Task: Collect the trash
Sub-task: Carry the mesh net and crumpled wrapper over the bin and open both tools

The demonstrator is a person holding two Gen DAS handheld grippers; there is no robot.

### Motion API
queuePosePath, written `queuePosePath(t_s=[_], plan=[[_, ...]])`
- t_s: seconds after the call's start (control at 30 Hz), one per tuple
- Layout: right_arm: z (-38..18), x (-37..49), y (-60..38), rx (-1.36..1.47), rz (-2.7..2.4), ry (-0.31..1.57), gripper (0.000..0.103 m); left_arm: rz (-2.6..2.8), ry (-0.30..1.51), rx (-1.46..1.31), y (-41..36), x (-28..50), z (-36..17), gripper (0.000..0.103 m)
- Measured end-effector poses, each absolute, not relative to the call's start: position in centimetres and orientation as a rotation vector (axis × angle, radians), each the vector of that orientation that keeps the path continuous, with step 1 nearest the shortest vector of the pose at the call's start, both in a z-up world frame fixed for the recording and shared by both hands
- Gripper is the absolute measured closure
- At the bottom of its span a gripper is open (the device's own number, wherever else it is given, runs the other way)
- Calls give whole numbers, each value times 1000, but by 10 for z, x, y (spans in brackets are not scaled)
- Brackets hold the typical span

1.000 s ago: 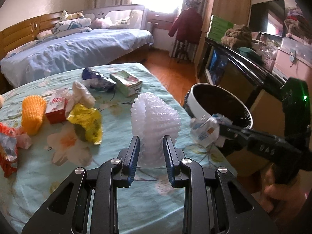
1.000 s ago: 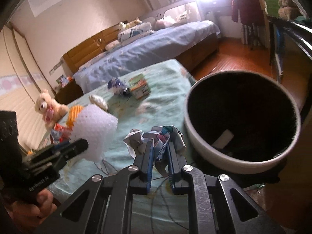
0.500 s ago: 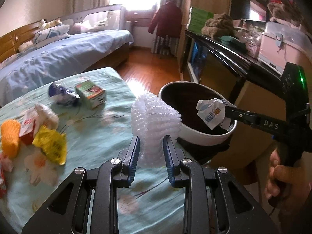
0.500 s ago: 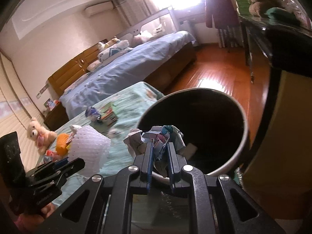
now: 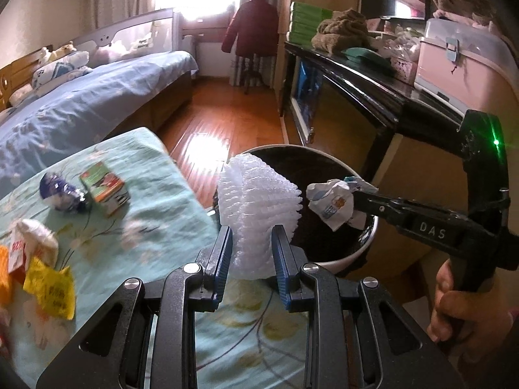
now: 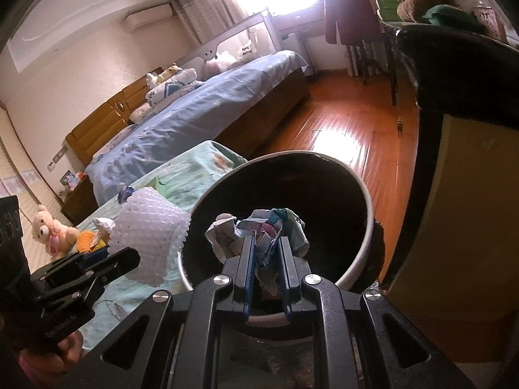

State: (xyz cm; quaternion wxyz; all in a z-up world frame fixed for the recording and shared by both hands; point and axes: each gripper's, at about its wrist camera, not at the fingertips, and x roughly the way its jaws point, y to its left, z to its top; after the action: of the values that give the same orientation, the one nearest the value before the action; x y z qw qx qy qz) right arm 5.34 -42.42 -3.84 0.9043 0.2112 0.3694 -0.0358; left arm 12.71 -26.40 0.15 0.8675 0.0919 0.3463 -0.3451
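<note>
Both claws are loaded right now. Left gripper (image 5: 251,236) has its blue pads squeezed onto a white foam fruit net (image 5: 256,201), which sticks up between the fingers and fans out at the top. It sits over the right edge of the table (image 5: 168,188), just beside the rim of the trash bin (image 5: 350,256). From the right wrist view the same foam net (image 6: 150,236) is right up against the bin's left side, held by the left gripper (image 6: 129,257), whose fingertips are hard to separate there.

Right gripper (image 6: 266,259) is clamped on a crumpled paper wrapper (image 6: 259,230), white with some blue and pink print. That wad hangs over the dark opening of the trash bin (image 6: 368,214), inside the rim line as seen from that camera. The left wrist view agrees: the crumpled wrapper (image 5: 334,202) is pinched at the tip of the right gripper (image 5: 355,199), above the bin mouth. The person's right hand (image 5: 460,304) grips the handle at the lower right.

Still lying on the teal flowered tablecloth: a green carton (image 5: 103,188) and a blue-and-white wrapper (image 5: 60,191) near the far edge, touching or nearly so, plus a yellow packet (image 5: 52,288), a red-and-white pack (image 5: 16,253) and a white crumpled bit (image 5: 39,238) along the left edge. That left bunch is motion-blurred, so details are mushy.
</note>
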Motion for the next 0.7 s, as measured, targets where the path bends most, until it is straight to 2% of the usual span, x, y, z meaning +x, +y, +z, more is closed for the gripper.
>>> queuePosePath(t_s=[0.27, 0.4, 0.43, 0.47, 0.57, 0.7], plan=[[-41, 59, -432, 438, -94, 771, 88, -743, 732, 210, -289, 137, 2, 78], [-43, 63, -435, 437, -106, 778, 85, -751, 724, 220, -295, 140, 2, 73], [-43, 63, -435, 442, -106, 777, 84, -747, 721, 221, -295, 141, 1, 70], [-44, 63, -437, 448, -106, 777, 80, -743, 719, 219, -295, 141, 1, 61], [-44, 62, -439, 470, -107, 774, 61, -726, 708, 195, -289, 141, 1, 42], [-43, 62, -437, 471, -101, 766, 54, -712, 703, 177, -278, 138, -2, 39]])
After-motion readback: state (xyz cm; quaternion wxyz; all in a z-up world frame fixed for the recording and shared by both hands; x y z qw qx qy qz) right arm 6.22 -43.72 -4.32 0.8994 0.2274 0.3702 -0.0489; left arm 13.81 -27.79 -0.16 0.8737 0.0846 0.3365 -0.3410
